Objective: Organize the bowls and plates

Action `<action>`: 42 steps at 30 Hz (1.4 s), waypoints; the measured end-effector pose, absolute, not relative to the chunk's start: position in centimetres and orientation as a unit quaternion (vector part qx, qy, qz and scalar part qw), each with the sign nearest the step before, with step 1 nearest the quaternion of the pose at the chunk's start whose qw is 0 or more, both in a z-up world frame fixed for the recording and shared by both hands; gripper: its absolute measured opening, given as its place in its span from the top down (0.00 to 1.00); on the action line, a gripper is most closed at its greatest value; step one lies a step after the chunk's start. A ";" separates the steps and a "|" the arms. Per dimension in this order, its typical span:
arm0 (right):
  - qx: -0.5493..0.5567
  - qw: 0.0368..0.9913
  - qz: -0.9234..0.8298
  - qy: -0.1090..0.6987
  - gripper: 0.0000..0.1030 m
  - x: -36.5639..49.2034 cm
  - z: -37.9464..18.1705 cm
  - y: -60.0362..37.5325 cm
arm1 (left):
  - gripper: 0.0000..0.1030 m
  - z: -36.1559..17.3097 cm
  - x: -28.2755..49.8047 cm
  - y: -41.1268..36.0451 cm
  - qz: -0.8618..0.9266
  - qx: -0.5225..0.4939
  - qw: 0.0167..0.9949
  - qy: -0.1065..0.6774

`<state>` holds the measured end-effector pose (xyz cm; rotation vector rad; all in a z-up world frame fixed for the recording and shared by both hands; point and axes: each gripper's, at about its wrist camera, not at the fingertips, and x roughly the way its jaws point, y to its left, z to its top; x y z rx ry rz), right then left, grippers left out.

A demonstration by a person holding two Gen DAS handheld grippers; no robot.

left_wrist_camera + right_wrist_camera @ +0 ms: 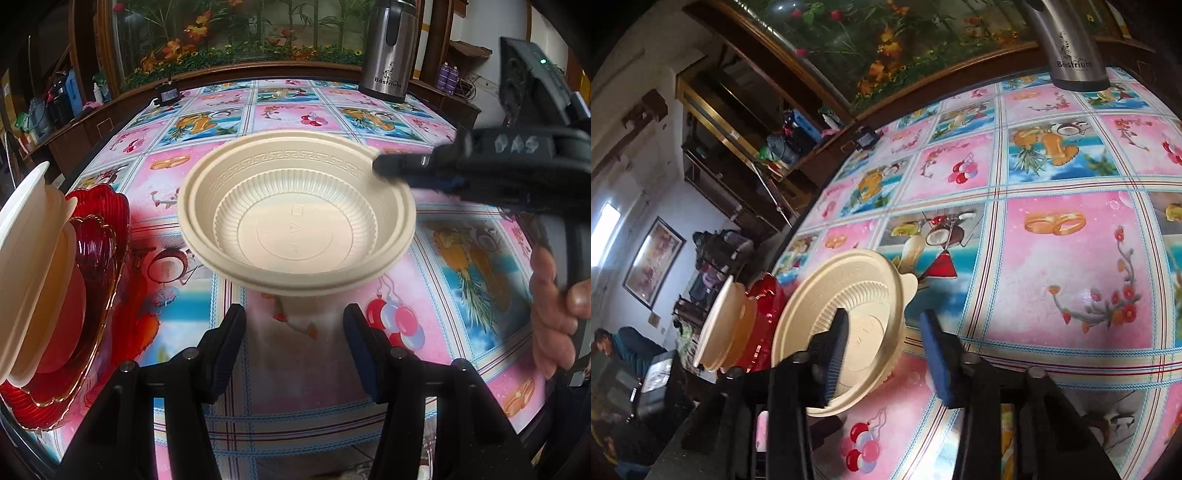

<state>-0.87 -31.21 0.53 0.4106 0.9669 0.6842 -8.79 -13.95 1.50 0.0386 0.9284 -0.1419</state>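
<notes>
Patterned tablecloth of pink and blue squares printed with fruit, balloons, rings and flowers, bordered by striped bands; it serves as the landmark. At its far right corner stands a steel thermos jug with a black handle and the lettering "Bestrium". At its far left edge sits a small black device. Directly behind its far edge runs a wood-framed panel of bamboo and orange flowers. Left of the tablecloth, a low wooden shelf carries bottles and containers. Right of the jug, beyond the tablecloth, two purple cans stand on a wooden shelf. Farther left of the tablecloth, a framed picture hangs on a pale wall.
</notes>
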 end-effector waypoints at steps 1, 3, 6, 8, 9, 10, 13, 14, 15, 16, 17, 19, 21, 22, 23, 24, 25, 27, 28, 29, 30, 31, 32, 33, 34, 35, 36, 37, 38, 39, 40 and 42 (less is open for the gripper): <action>0.188 0.806 0.321 0.460 0.84 -0.8 0.2 -30.9 | 0.47 1.5 -8.8 -14.0 -0.068 0.018 0.892 0.447; 0.185 0.809 0.320 0.457 0.87 -1.1 0.3 -30.9 | 0.47 1.5 -8.8 -13.9 -0.067 0.018 0.892 0.447; 0.191 0.822 0.308 0.439 0.90 -1.4 1.0 -31.8 | 0.47 1.7 -9.1 -13.7 -0.065 0.013 0.895 0.442; 0.194 0.833 0.290 0.429 0.90 -1.5 1.4 -32.7 | 0.47 1.7 -9.5 -13.7 -0.069 0.012 0.894 0.443; 0.193 0.837 0.282 0.427 0.90 -1.6 1.5 -33.1 | 0.47 1.6 -9.6 -13.8 -0.073 0.012 0.892 0.447; 0.196 0.842 0.268 0.426 0.90 -1.7 1.4 -33.7 | 0.47 1.6 -9.7 -13.8 -0.075 0.011 0.890 0.449; 0.200 0.849 0.238 0.428 0.90 -2.1 1.2 -35.1 | 0.47 2.1 -10.0 -13.6 -0.094 -0.007 0.886 0.454; 0.205 0.850 0.228 0.427 0.90 -2.3 1.1 -35.7 | 0.47 2.4 -10.0 -13.5 -0.099 -0.017 0.885 0.455; 0.211 0.851 0.219 0.427 0.90 -2.4 0.9 -36.2 | 0.47 2.6 -10.0 -13.3 -0.103 -0.025 0.885 0.454; 0.213 0.852 0.215 0.428 0.90 -2.6 0.8 -36.7 | 0.47 3.0 -9.8 -13.2 -0.106 -0.034 0.885 0.452; 0.217 0.851 0.215 0.428 0.90 -2.6 0.8 -37.0 | 0.47 3.1 -9.6 -13.1 -0.107 -0.037 0.885 0.451; 0.223 0.850 0.215 0.427 0.89 -2.9 0.7 -37.4 | 0.48 3.4 -8.9 -12.8 -0.111 -0.054 0.883 0.452; 0.217 0.850 0.215 0.430 0.88 -3.2 0.5 -37.4 | 0.54 3.7 -8.1 -12.4 -0.125 -0.084 0.877 0.456; 0.216 0.849 0.216 0.431 0.87 -3.3 0.5 -37.3 | 0.57 3.9 -7.7 -12.1 -0.125 -0.095 0.876 0.455; 0.214 0.848 0.217 0.433 0.87 -3.4 0.4 -37.4 | 0.59 4.0 -7.2 -12.0 -0.124 -0.099 0.877 0.454; 0.210 0.850 0.215 0.433 0.86 -3.5 0.4 -37.3 | 0.61 4.1 -6.8 -12.0 -0.123 -0.101 0.876 0.455; 0.207 0.851 0.214 0.433 0.85 -3.6 0.5 -37.3 | 0.63 4.2 -6.6 -12.0 -0.124 -0.103 0.876 0.454; 0.204 0.852 0.213 0.433 0.85 -3.6 0.5 -37.2 | 0.63 4.4 -6.2 -12.0 -0.120 -0.103 0.878 0.451; 0.203 0.852 0.212 0.434 0.84 -3.6 0.4 -37.2 | 0.64 4.5 -6.0 -11.9 -0.123 -0.107 0.877 0.451; 0.202 0.853 0.210 0.433 0.84 -3.6 0.4 -37.2 | 0.64 4.7 -5.8 -11.7 -0.127 -0.115 0.875 0.452; 0.200 0.854 0.208 0.433 0.84 -3.6 0.4 -37.2 | 0.64 4.9 -5.8 -11.6 -0.129 -0.120 0.874 0.452; 0.201 0.854 0.208 0.433 0.84 -3.6 0.4 -37.2 | 0.64 5.1 -5.9 -11.4 -0.129 -0.123 0.875 0.450; 0.202 0.854 0.207 0.433 0.84 -3.6 0.4 -37.3 | 0.64 5.4 -6.1 -11.2 -0.125 -0.123 0.877 0.446; 0.202 0.854 0.205 0.432 0.84 -3.6 0.3 -37.4 | 0.63 5.5 -6.2 -11.0 -0.122 -0.124 0.879 0.444; 0.204 0.854 0.207 0.431 0.86 -3.6 0.4 -37.4 | 0.63 5.7 -6.2 -10.7 -0.119 -0.125 0.879 0.444; 0.206 0.854 0.209 0.430 0.86 -3.6 0.4 -37.4 | 0.63 5.8 -6.2 -10.4 -0.116 -0.128 0.880 0.442; 0.207 0.854 0.210 0.429 0.86 -3.7 0.5 -37.4 | 0.63 5.8 -6.1 -10.3 -0.113 -0.129 0.882 0.440; 0.205 0.854 0.211 0.429 0.86 -3.8 0.5 -37.3 | 0.63 5.7 -5.9 -10.2 -0.109 -0.128 0.882 0.440; 0.204 0.853 0.213 0.430 0.86 -3.8 0.5 -37.3 | 0.63 5.5 -5.7 -10.2 -0.109 -0.130 0.881 0.442; 0.205 0.851 0.217 0.431 0.86 -3.8 0.6 -37.2 | 0.64 5.4 -5.5 -10.3 -0.113 -0.131 0.880 0.442; 0.207 0.849 0.222 0.432 0.86 -3.8 0.6 -37.1 | 0.64 5.4 -5.2 -10.7 -0.118 -0.127 0.880 0.443; 0.200 0.852 0.225 0.429 0.84 -3.8 0.8 -36.9 | 0.67 5.4 -4.8 -11.4 -0.129 -0.124 0.879 0.442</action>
